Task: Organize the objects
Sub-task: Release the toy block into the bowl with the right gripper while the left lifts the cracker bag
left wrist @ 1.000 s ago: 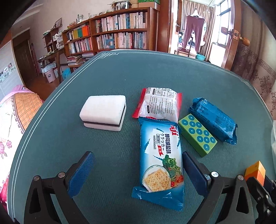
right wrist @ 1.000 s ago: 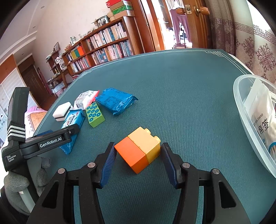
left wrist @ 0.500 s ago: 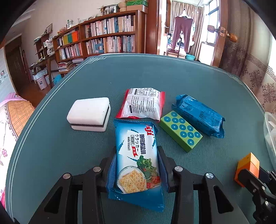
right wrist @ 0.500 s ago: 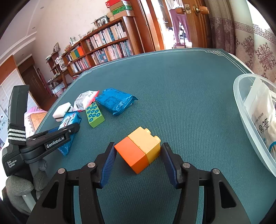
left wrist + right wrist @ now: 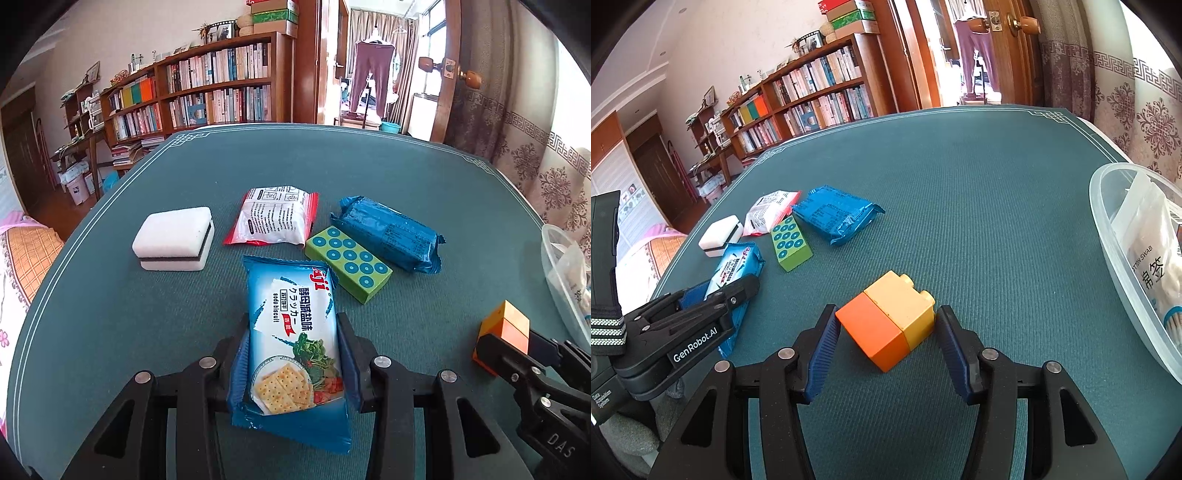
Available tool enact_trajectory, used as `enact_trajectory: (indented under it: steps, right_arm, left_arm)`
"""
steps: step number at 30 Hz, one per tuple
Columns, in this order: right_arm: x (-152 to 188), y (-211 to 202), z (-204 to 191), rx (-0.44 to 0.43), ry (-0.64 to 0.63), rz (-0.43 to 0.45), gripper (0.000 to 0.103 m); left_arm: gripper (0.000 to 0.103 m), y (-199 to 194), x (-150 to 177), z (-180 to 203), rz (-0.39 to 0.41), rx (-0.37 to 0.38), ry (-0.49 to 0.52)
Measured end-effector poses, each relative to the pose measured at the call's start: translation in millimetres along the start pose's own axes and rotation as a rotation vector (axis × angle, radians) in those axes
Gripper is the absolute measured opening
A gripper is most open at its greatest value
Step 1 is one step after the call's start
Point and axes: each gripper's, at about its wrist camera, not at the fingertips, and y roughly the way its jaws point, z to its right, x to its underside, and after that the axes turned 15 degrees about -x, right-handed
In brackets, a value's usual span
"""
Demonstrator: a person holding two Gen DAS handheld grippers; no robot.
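Observation:
A blue soda biscuit pack (image 5: pixel 291 332) lies lengthwise between the pads of my left gripper (image 5: pixel 293 321), which is shut on its near half. In the right wrist view the same pack (image 5: pixel 738 262) sticks out past the left gripper (image 5: pixel 738 291) at the table's left edge. My right gripper (image 5: pixel 885 314) is shut on an orange and yellow block (image 5: pixel 890 321), one pad on each side of it. That block (image 5: pixel 502 328) shows at the right of the left wrist view.
Beyond the pack lie a white sponge (image 5: pixel 173 236), a red and white packet (image 5: pixel 275 219), a green dotted block (image 5: pixel 349 262) and a dark blue packet (image 5: pixel 391 232). A clear plastic bin (image 5: pixel 1108 236) with a cotton swab bag (image 5: pixel 1148 258) stands at the right.
My left gripper went from wide open to shut on the biscuit pack and moved a little forward over it. The right gripper and its block have not moved.

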Motion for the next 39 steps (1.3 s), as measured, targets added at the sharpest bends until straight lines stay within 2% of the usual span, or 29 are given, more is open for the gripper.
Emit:
enact_trajectory:
  steps: [9, 18, 28, 39]
  right_arm:
    - [4.3, -10.1, -1.9, 0.006, 0.016, 0.002, 0.055]
    - [-2.7, -61.9, 8.4, 0.034, 0.025, 0.087, 0.055]
    - [-14.4, -125.2, 61.1, 0.172, 0.091, 0.198, 0.055]
    - [-17.5, -154.5, 121.8, 0.294, 0.166, 0.243, 0.055]
  left_arm:
    - [0.044, -3.3, 9.1, 0.4, -0.012, 0.013, 0.001]
    - [0.044, -17.0, 9.0, 8.8, 0.013, 0.020, 0.038]
    - [0.044, -33.6, 9.1, 24.6, 0.027, 0.054, 0.073]
    - [0.044, -54.1, 7.0, 49.1, 0.055, 0.092, 0.118]
